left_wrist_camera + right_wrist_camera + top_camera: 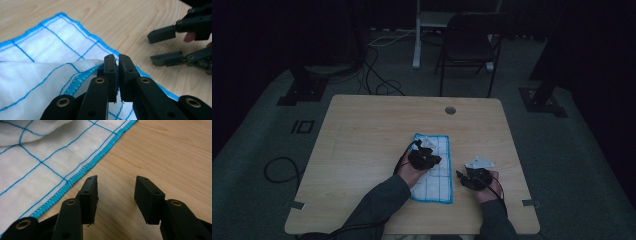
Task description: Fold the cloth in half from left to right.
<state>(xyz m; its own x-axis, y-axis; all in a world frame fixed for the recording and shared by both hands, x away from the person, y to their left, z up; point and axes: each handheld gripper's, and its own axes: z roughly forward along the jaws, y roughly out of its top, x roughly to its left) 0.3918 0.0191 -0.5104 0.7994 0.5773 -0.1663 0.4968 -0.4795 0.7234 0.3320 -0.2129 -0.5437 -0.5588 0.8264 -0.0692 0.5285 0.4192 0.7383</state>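
A white cloth [434, 170] with blue grid lines and a blue stitched hem lies on the wooden table [362, 135], right of centre. My left gripper [435, 159] is over the cloth, shut on a lifted fold of its hem [77, 81]. In the left gripper view its jaws pinch the cloth edge at the gripper [117, 60]. My right gripper [460, 176] rests just right of the cloth, open, with bare wood between its jaws. In the right gripper view the gripper [116, 187] sits beside the cloth's blue hem [82, 170]. The right gripper [166, 45] also appears far right in the left gripper view.
A round cable hole [450, 110] sits near the table's far edge. A dark folding chair [469, 42] and a white stand [417, 35] are beyond the table. Cables [377, 75] trail on the grey floor.
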